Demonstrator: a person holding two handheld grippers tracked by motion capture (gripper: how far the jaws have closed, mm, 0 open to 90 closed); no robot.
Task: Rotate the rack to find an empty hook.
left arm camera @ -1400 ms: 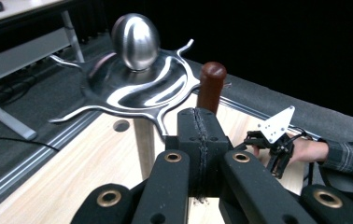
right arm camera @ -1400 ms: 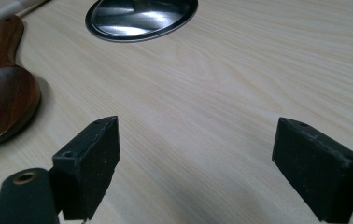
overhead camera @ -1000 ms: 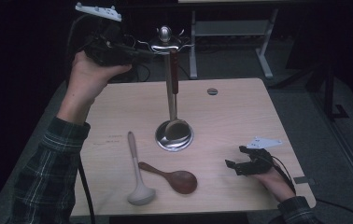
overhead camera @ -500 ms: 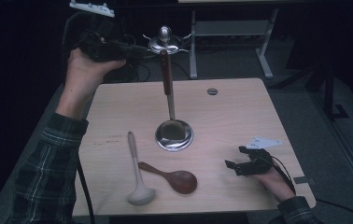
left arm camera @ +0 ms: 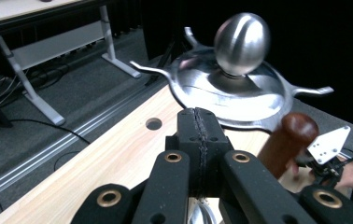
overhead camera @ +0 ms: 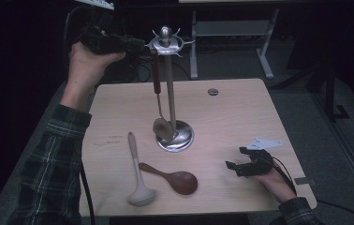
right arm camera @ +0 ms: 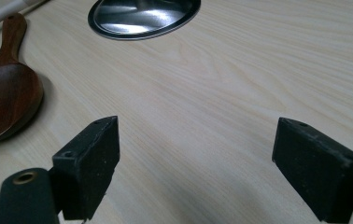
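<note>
A metal utensil stand [overhead camera: 170, 93] rises from a round base [overhead camera: 184, 138] at the table's middle, with a ball knob [left arm camera: 241, 43] on top. A spoon with a red-brown handle [overhead camera: 157, 79] hangs from a left-side hook, its metal bowl [overhead camera: 162, 127] just above the base. My left gripper [overhead camera: 135, 44] is held high, just left of the stand's top, jaws shut together with nothing between them [left arm camera: 198, 116]; the handle's top [left arm camera: 289, 142] is beside them. My right gripper [overhead camera: 237, 158] rests on the table at the front right, open and empty [right arm camera: 195, 158].
A white ladle [overhead camera: 135, 173] and a dark wooden spoon [overhead camera: 173, 179] lie side by side in front of the base. The wooden spoon [right arm camera: 4, 100] is left of the right gripper's jaws. A small round hole [overhead camera: 213, 92] is near the table's far edge.
My left gripper has drawn back to the left, away from the stand's top. The hanging spoon now shows left of the pole, apart from it. The right hand has kept still.
</note>
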